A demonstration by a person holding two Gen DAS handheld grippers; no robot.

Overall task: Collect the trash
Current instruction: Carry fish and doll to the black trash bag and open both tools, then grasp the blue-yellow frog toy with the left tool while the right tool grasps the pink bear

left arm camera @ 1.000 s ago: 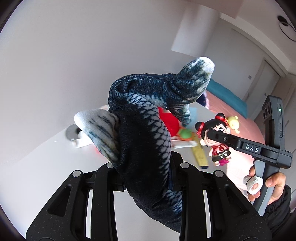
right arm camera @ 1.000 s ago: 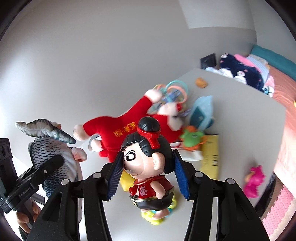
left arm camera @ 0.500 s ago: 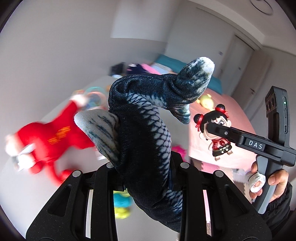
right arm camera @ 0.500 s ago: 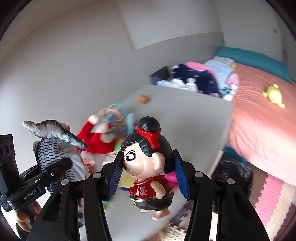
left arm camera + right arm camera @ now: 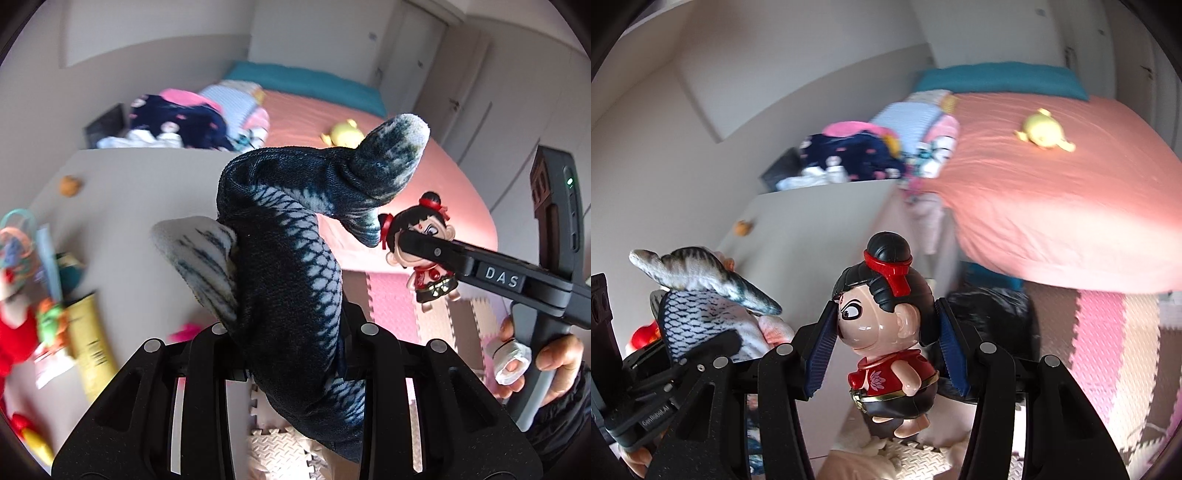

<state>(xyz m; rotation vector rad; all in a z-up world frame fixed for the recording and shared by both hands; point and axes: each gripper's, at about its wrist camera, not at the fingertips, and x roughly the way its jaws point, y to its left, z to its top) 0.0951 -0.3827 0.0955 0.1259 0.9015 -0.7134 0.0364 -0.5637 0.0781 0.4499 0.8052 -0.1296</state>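
**Both grippers loaded, carrying toys off the table**

Left wrist view: the left gripper [image 5: 295,332] is clamped on the plush fish [image 5: 291,266], its jaws pressed into the soft body on either side. The tail rises up and away from the fingers, and the lower body hangs down between them. Below and to the left lies the grey table [image 5: 147,192], with a yellow packet [image 5: 86,350] and a red plush [image 5: 14,343] near its left edge and a small orange object [image 5: 69,185] near its far edge. To the right, the right gripper [image 5: 417,240] pinches the doll [image 5: 424,254] by the head, held in the air over the pink floor mat [image 5: 391,299].

Right wrist view: the right gripper [image 5: 886,339] has its blue pads closed against the sides of the doll's [image 5: 886,332] head, with the body hanging free below. The plush fish [image 5: 701,306] shows at the left, held beside the table's near edge. Past the doll, on the floor between the table and the bed [image 5: 1052,192], sits a dark shape [image 5: 990,306] that may be a black rubbish bag; it is too blurred to be sure.

The step in hand appears to be the carry: both items are lifted and clear of the table. The next move likely calls for bringing each gripper over the collecting bag and opening the jaws there. The limp fish may snag on the fingers as it drops.
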